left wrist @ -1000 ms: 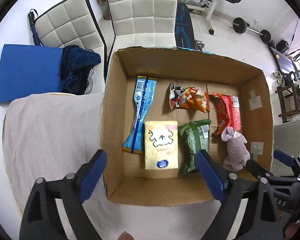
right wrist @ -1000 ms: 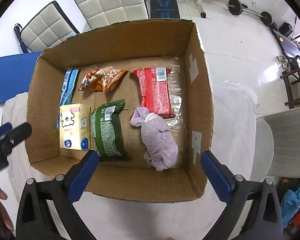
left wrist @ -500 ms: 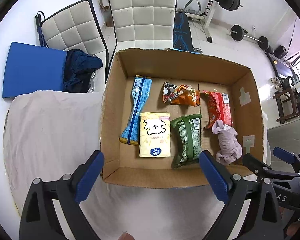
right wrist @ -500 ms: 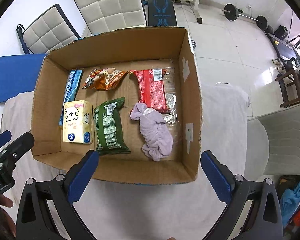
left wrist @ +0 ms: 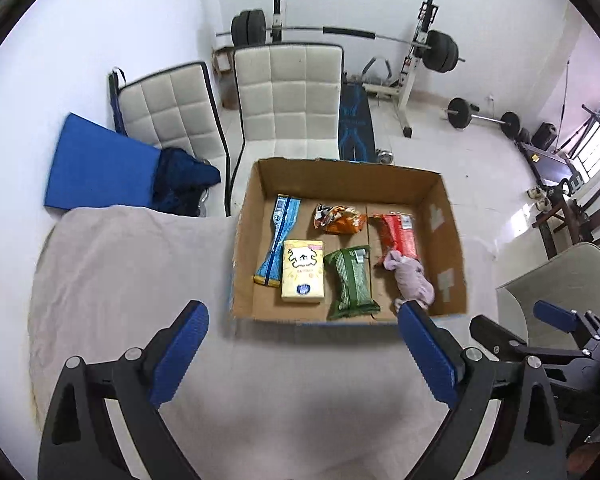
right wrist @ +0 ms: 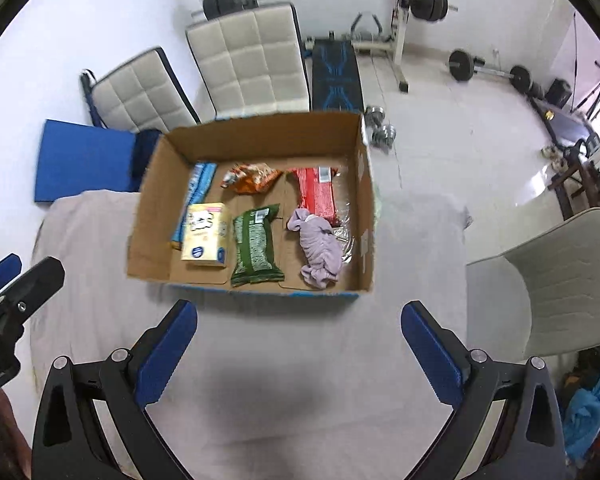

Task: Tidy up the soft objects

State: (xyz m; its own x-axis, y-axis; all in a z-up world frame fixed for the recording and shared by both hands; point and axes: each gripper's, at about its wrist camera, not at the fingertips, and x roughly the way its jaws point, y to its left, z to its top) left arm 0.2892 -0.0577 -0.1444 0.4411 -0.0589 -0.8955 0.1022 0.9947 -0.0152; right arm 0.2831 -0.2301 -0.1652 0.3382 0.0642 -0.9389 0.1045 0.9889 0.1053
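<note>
Left tool (left wrist: 302,354) and right tool (right wrist: 299,350) spread, cardboard box (right wrist: 152,240) packets' print illegible

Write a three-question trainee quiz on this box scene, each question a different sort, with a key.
1. True or false: the lilac cloth lies partly on the red packet inside the cardboard box.
2. Which item lies directly left of the green packet? A) orange snack bag B) yellow tissue pack C) blue wrapper
3. Fill in: both the left gripper and the right gripper are ____ and hold nothing.

Key: 1 true; 2 B, the yellow tissue pack; 3 open.
</note>
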